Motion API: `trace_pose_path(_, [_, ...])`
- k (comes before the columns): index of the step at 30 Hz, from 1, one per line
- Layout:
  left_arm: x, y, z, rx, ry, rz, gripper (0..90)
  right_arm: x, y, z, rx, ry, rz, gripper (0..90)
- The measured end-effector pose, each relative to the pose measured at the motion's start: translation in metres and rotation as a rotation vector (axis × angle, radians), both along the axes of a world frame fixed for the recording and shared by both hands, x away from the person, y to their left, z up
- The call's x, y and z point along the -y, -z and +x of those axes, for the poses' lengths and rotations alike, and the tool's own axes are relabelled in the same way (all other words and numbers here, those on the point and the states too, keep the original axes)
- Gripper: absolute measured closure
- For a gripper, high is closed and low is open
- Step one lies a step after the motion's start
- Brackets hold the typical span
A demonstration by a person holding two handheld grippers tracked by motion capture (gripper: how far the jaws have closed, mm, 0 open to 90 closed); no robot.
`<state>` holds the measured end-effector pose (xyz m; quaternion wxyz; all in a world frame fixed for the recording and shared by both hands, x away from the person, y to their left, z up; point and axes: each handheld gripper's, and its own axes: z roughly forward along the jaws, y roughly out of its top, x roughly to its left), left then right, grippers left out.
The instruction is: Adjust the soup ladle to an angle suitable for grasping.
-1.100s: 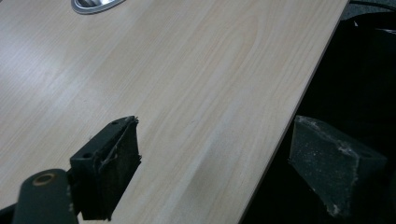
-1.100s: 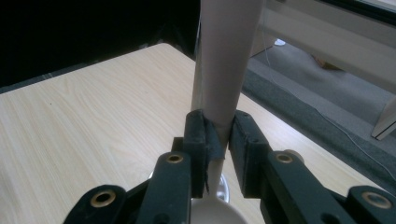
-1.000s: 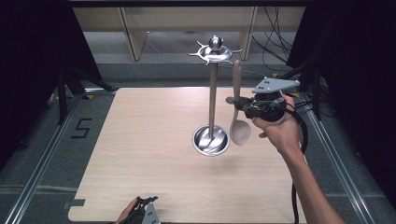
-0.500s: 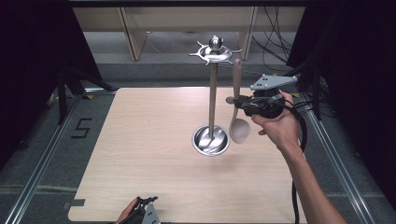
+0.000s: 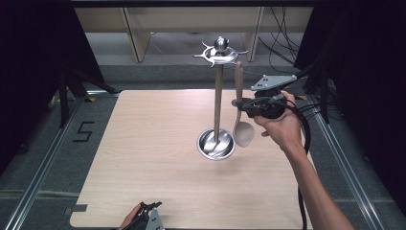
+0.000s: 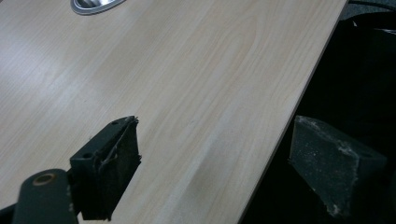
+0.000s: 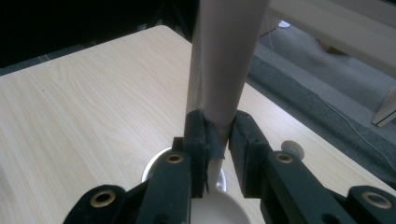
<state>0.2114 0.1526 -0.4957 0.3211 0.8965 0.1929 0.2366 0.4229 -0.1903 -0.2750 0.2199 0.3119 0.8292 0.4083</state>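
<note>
Here, a beige spoon (image 5: 238,103) is held upright between the jaws of the right gripper (image 5: 238,102), bowl downward and handle pointing up. In the right gripper view the spoon (image 7: 224,70) is seen clamped at the narrow lower part of its handle, with both pads pressed against it from either side and the bowl just below the jaws of the right gripper (image 7: 218,140). In the high view the spoon is carried above the table (image 5: 143,143), just beside the pole of a metal utensil stand (image 5: 218,103), its handle top near the hooked crown of the stand and its bowl above the edge of the round base.

Whether the handle tip touches a hook cannot be told. In the right gripper view the upper handle is cut off by the frame and the pole is mostly hidden behind it. The left gripper (image 5: 146,220) is cut off at the bottom edge of the high view; in its own view the left gripper (image 6: 215,163) is shown with jaws wide apart and nothing between them, over the table edge, with only a sliver of the stand base visible at the top.
</note>
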Motion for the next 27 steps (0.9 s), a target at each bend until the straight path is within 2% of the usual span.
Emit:
trace_pose_path(2, [0.000, 0.001, 0.000, 0.010, -0.007, -0.006, 15.0, -0.001, 0.001, 0.000, -0.004, 0.002, 0.002, 77.6])
trace_pose_path(4, [0.001, 0.001, 0.000, 0.005, -0.007, -0.016, 15.0, -0.001, 0.002, 0.002, 0.012, -0.008, 0.009, 77.5])
trace_pose_path(5, [0.000, 0.001, 0.000, 0.011, -0.007, -0.002, 15.0, -0.001, 0.002, 0.002, 0.008, -0.007, 0.013, 77.5])
trace_pose_path(6, [0.001, 0.001, 0.000, 0.009, -0.006, -0.002, 15.0, -0.001, 0.003, 0.002, 0.027, -0.003, 0.018, 77.4])
trace_pose_path(9, [0.001, 0.001, 0.000, 0.006, -0.003, -0.003, 15.0, -0.001, 0.004, 0.001, 0.013, -0.014, 0.029, 77.2])
trace_pose_path(10, [0.000, 0.000, 0.000, -0.004, 0.003, 0.001, 15.0, 0.000, 0.006, 0.000, 0.039, -0.008, 0.038, 76.9])
trace_pose_path(11, [0.000, 0.000, 0.000, -0.001, 0.004, -0.001, 15.0, 0.000, 0.006, 0.000, 0.039, -0.008, 0.038, 76.9])
trace_pose_path(12, [0.000, 0.000, 0.000, -0.003, 0.003, 0.000, 15.1, 0.001, 0.010, -0.001, 0.025, -0.010, 0.077, 76.3])
trace_pose_path(13, [0.000, 0.000, 0.000, -0.003, 0.003, 0.000, 15.0, 0.002, 0.012, 0.000, 0.048, -0.009, 0.091, 75.6])
trace_pose_path(14, [0.000, -0.001, 0.000, -0.009, 0.005, 0.009, 15.0, 0.002, 0.012, 0.000, 0.048, -0.009, 0.091, 75.6])
trace_pose_path(15, [0.000, -0.001, 0.000, -0.007, 0.003, 0.012, 15.0, 0.003, 0.012, -0.001, 0.025, -0.011, 0.095, 74.4])
trace_pose_path(16, [0.000, 0.000, 0.000, -0.007, 0.005, 0.007, 15.0, 0.003, 0.015, -0.001, 0.053, -0.023, 0.090, 74.2])
trace_pose_path(17, [0.001, 0.001, 0.000, 0.006, -0.002, 0.003, 15.0, 0.001, 0.017, -0.002, 0.039, -0.011, 0.102, 74.0])
trace_pose_path(18, [0.000, 0.000, 0.000, -0.008, 0.002, 0.011, 15.0, 0.001, 0.017, -0.002, 0.039, -0.011, 0.102, 74.0])
trace_pose_path(19, [0.000, 0.000, 0.000, -0.010, 0.004, 0.008, 15.0, 0.002, 0.017, -0.002, 0.050, -0.018, 0.086, 73.2])
trace_pose_path(20, [0.001, 0.001, 0.000, 0.000, -0.001, -0.002, 15.0, 0.001, 0.018, -0.001, 0.065, -0.014, 0.101, 72.7])
trace_pose_path(21, [0.000, 0.001, 0.000, 0.000, -0.002, -0.001, 15.0, 0.000, 0.018, -0.004, 0.038, -0.005, 0.106, 71.7])
trace_pose_path(23, [0.000, 0.000, 0.000, -0.008, 0.002, 0.010, 15.0, 0.001, 0.018, -0.004, 0.059, -0.008, 0.094, 70.4])
trace_pose_path(25, [0.001, 0.001, 0.000, 0.003, 0.000, 0.003, 15.0, 0.000, 0.019, -0.006, 0.049, -0.004, 0.102, 67.0])
trace_pose_path(27, [0.000, 0.000, 0.000, -0.006, 0.004, 0.005, 15.0, 0.003, 0.019, -0.009, 0.086, 0.012, 0.102, 59.3])
